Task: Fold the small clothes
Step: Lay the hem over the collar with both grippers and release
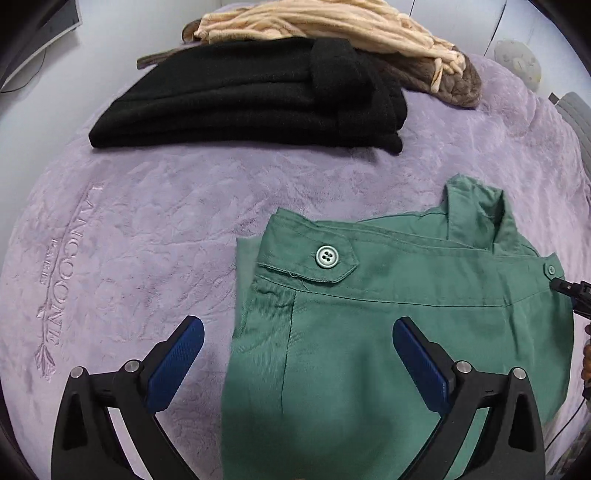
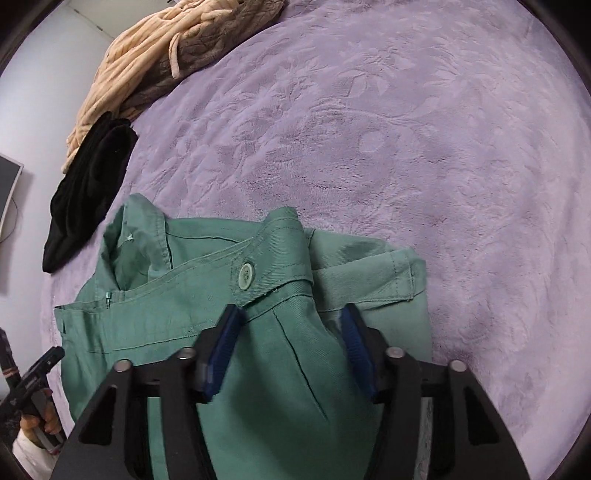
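Because the green trousers (image 1: 388,325) lie partly folded on the purple blanket (image 1: 147,221), waistband and buttoned tab turned far from the person, both tools sit at the near cloth, probably to take it for the next fold: the left tool (image 1: 297,363) hangs wide open over the trousers' left edge, gripping nothing, while the right tool (image 2: 290,349) straddles a raised bunch of green cloth, jaws closer, though I cannot tell if they pinch it. A black folded garment (image 1: 251,99) and a beige-and-brown plush throw (image 1: 332,33) lie well apart at the far side, likely set aside, and the blanket's left part carries embossed lettering (image 1: 61,266) reading roughly "LANCOONE", with smaller letters beside it too faint to read.
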A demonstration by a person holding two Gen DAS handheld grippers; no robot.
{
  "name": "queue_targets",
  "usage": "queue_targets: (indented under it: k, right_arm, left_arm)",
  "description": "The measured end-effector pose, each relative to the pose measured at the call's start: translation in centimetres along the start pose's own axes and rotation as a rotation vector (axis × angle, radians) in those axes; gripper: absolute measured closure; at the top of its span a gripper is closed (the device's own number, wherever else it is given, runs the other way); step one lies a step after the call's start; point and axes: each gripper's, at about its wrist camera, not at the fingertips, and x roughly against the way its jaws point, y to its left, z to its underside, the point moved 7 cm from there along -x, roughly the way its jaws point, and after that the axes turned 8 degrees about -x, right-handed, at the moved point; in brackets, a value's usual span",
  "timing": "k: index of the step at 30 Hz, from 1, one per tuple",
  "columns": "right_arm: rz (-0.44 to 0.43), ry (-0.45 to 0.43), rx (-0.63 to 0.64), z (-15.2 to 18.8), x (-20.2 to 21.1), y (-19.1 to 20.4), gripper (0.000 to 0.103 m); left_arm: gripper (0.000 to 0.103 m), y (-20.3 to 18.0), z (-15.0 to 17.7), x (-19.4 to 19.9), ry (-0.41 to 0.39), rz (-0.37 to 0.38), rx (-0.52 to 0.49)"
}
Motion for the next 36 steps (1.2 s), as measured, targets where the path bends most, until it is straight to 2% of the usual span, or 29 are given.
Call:
queue_targets:
  k: [1,2,3,4,5,7,9,11,13,15,17,18,20,22,25,28,31,34,36]
  right_arm:
    - [0.026,-0.009,0.021,0.0,0.2,0.5,0.096]
    - [0.045,-0.038,0.058,-0.1,0.9,1.1,0.097]
    - [0.058,-0.068,0.103,-0.2,1.8,1.7,0.097]
    - [0.074,-0.100,0.147,-0.3,2.7,2.2,0.097]
    - [0.090,-0.126,0.178,-0.4,3.4,2.6,0.097]
    - [0.114,-0.139,0.205,-0.9,3.5,2.2,0.097]
    - [0.119,-0.102,0.179,-1.0,1.7,1.0,0.097]
    - [0.148,-0.074,0.180,-0.7,-0.9,-0.2,0.095]
    - [0.150,-0.079,0.156,-0.5,-2.2,-0.9,0.094]
    - [0.126,-0.082,0.102,-0.7,-1.8,-1.4,0.092]
    - [0.112,-0.069,0.024,-1.0,-0.5,-2.4,0.076]
    - [0.102,-0.075,-0.017,-1.2,0.4,-3.0,0.073]
    - [0.084,-0.105,-0.077,-1.2,2.5,-3.8,0.070]
    - [0.056,-0.132,-0.083,-0.7,4.6,-3.6,0.070]
    - [-0.046,-0.091,-0.007,2.1,5.8,-0.3,0.070]
    - [-0.150,-0.002,0.087,6.7,5.0,4.6,0.070]
    - [-0.263,0.094,0.144,12.1,2.5,9.9,0.070]
    - [-0.289,0.152,0.198,16.5,-0.5,13.2,0.070]
    - [-0.221,0.157,0.261,18.1,-2.4,13.6,0.072]
  left_arm:
    - [0.013,0.1,0.0,-1.1,0.022,0.000,0.017]
    - [0.042,0.3,-0.1,-2.3,0.052,0.013,0.044]
    - [0.057,0.4,0.0,-3.1,0.080,0.034,0.076]
    - [0.064,0.6,-0.1,-3.3,0.077,0.042,0.112]
    - [0.078,0.7,-0.2,-3.1,0.056,0.041,0.120]
    - [0.079,0.9,-0.2,-2.6,0.025,0.021,0.102]
    - [0.079,1.1,0.1,-2.8,0.014,-0.012,0.066]
    - [0.079,1.2,0.4,-3.4,0.016,-0.010,0.064]
    - [0.079,1.2,0.4,-3.8,0.015,-0.019,0.072]
    - [0.076,1.2,0.5,-3.9,0.008,-0.038,0.078]
    - [0.073,1.4,0.6,-3.4,0.001,-0.041,0.092]
    - [0.072,1.7,0.6,-2.9,-0.001,-0.052,0.093]
    - [0.072,2.7,0.8,-1.4,-0.006,-0.076,0.095]
    - [0.072,3.5,0.9,0.2,-0.020,-0.098,0.103]
    - [0.072,4.3,1.2,2.9,-0.055,-0.108,0.114]
    - [0.072,2.2,2.1,4.6,-0.073,-0.038,0.078]
    - [0.072,-2.1,3.3,4.7,-0.068,0.054,0.040]
    - [0.072,-7.2,5.0,3.0,-0.025,0.147,0.008]
    - [0.072,-9.5,6.4,1.4,0.001,0.133,-0.018]
